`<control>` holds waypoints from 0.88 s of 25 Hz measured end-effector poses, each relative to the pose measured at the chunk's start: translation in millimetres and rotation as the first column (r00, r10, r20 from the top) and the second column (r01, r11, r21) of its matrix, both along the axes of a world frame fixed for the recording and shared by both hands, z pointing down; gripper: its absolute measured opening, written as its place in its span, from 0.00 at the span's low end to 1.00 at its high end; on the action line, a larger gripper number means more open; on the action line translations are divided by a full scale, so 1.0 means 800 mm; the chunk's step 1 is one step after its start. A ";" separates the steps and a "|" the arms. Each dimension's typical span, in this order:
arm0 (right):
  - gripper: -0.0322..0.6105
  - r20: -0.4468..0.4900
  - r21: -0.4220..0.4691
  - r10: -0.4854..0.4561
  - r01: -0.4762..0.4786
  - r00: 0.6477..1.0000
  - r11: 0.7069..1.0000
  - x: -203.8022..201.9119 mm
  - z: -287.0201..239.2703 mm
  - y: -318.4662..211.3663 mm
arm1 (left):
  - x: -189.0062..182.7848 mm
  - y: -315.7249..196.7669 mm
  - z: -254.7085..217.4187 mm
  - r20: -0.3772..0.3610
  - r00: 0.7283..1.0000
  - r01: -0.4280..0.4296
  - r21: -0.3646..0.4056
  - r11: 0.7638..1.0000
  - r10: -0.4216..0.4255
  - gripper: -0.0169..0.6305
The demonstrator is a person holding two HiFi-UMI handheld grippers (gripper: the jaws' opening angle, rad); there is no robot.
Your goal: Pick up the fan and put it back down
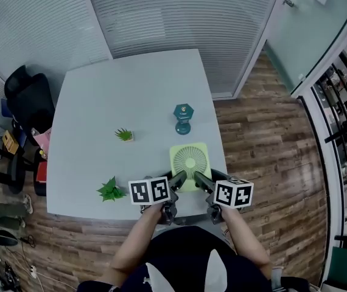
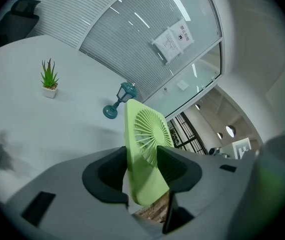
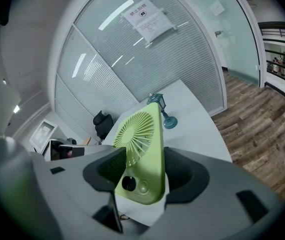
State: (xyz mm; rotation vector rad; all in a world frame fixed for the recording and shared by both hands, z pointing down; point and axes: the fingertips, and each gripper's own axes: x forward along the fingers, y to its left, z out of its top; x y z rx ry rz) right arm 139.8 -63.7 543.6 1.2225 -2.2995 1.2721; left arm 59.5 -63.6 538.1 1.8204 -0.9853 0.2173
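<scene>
A light green square fan (image 1: pixel 190 160) with a round grille faces up at the front right of the white table (image 1: pixel 131 84). Both grippers hold it by its near edge. My left gripper (image 1: pixel 178 177) is shut on the fan's left near corner. In the left gripper view the fan (image 2: pixel 143 144) stands edge-on between the jaws of that gripper (image 2: pixel 142 170). My right gripper (image 1: pixel 201 180) clamps the right near corner; in the right gripper view the fan (image 3: pixel 141 149) and its dark knob sit inside the gripper (image 3: pixel 140 173). Wooden floor shows under the fan's near edge.
A teal lantern ornament (image 1: pixel 183 118) stands just beyond the fan. A small potted plant (image 1: pixel 124 135) is mid-table and a leafy green plant (image 1: pixel 110 190) sits at the front left edge. A black chair (image 1: pixel 30 99) is left of the table; glass walls lie behind.
</scene>
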 end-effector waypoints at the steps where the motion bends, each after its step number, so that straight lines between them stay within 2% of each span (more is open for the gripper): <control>1: 0.42 0.001 -0.002 -0.006 0.006 1.000 1.000 0.000 0.002 -0.001 | 0.000 0.000 0.001 0.002 1.000 0.005 0.000 1.000 -0.005 0.33; 12: 0.43 -0.019 -0.040 -0.071 0.070 0.997 0.997 -0.011 0.034 -0.009 | -0.010 -0.003 0.032 0.027 0.998 0.054 -0.057 0.997 -0.053 0.33; 22: 0.43 -0.035 -0.092 -0.087 0.084 0.996 0.992 -0.008 0.065 -0.013 | -0.006 -0.006 0.064 0.040 0.998 0.052 -0.113 0.992 -0.048 0.33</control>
